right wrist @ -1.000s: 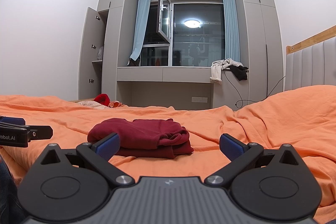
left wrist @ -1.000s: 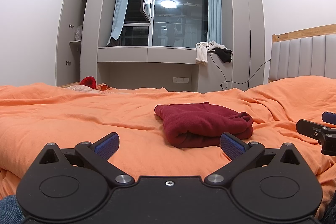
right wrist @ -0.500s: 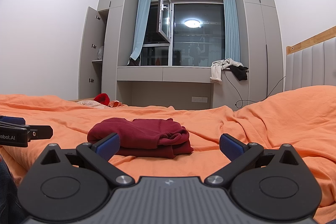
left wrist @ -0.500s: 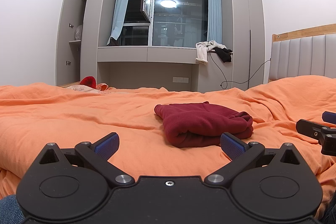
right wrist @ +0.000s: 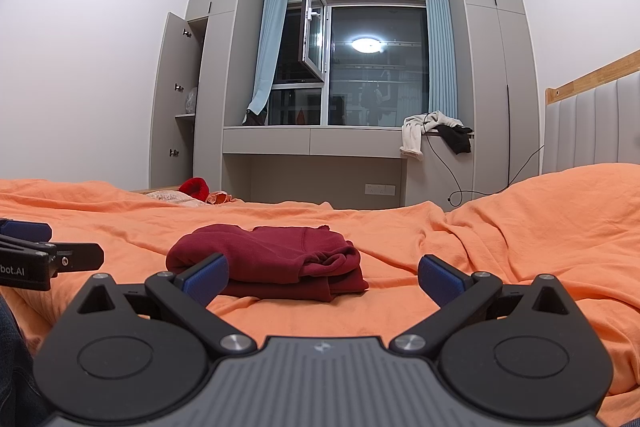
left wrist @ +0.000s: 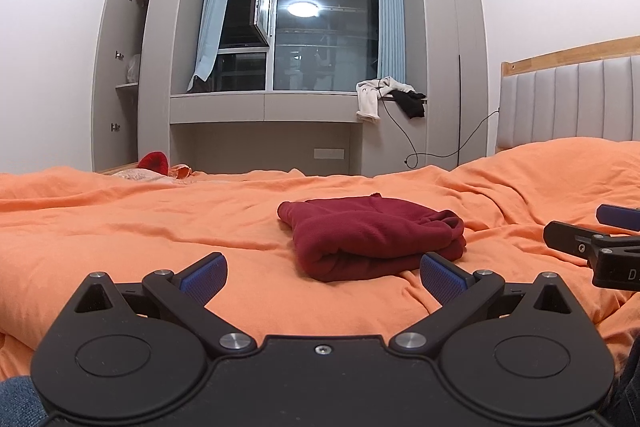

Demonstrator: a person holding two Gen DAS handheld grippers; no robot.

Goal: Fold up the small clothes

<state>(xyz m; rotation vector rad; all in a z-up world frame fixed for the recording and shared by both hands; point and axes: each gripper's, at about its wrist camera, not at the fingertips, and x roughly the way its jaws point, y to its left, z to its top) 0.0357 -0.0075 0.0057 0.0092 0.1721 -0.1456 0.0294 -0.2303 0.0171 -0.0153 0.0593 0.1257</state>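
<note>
One folded maroon garment (left wrist: 374, 237) mid-bed, orange sheet (left wrist: 140, 227) bare all round. Left gripper (left wrist: 323, 273), right gripper (right wrist: 323, 274) spread wide, empty; possibly resting low.

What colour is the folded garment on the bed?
Dark red garment, plain, clearest in the left wrist view.

Little can be read. At the left edge of the right wrist view, the black body of the left gripper (right wrist: 44, 259) carries white lettering cut off by the frame, showing "bot.AI". At the right edge of the left wrist view, the right gripper (left wrist: 600, 239) bears a single white letter "D", the rest cut off. A small emblem sits low in the centre on the grey housing of the right wrist view, too small to read.
</note>
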